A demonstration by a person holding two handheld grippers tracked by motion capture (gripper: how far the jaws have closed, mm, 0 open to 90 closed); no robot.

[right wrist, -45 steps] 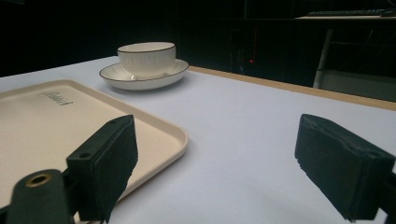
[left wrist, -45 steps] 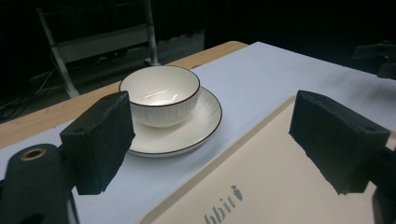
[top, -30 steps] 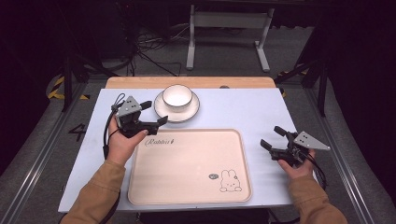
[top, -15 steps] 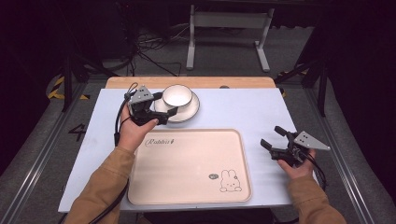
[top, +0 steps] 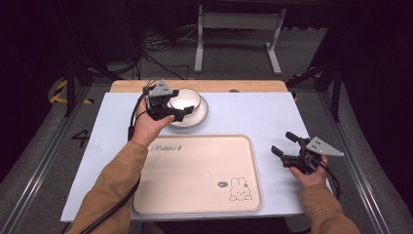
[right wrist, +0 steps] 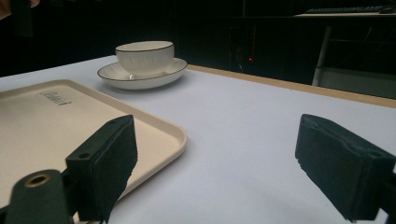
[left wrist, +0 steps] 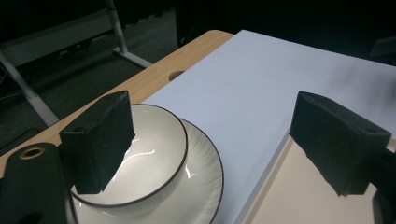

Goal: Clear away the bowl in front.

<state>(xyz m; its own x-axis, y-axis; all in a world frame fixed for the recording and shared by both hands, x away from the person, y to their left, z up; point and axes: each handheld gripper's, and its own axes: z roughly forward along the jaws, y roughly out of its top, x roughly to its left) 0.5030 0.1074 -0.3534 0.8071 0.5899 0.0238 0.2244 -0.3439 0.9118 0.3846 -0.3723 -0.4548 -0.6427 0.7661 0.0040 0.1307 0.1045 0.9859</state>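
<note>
A white bowl (top: 185,99) with a dark rim sits on a white plate (top: 194,118) at the back of the table. My left gripper (top: 175,109) hovers open at the bowl's left side. In the left gripper view, one jaw hangs over the bowl (left wrist: 149,149) and the other stands beyond the plate (left wrist: 203,186), above the table and tray corner. My right gripper (top: 284,145) rests open near the table's right edge, beside the beige tray (top: 197,195), with nothing between its jaws. From the right gripper view, the bowl (right wrist: 144,56) and plate (right wrist: 140,78) stand far off.
The beige tray (right wrist: 51,126), printed with a rabbit (top: 238,187), covers the front middle of the pale blue table top (top: 253,114). A wooden strip (top: 219,86) runs along the back edge. A metal stand (top: 238,22) and cables lie on the floor behind.
My left gripper has moved away from the person and rightward, from beside the tray's back left corner to the bowl's left rim. The right gripper has stayed still.
</note>
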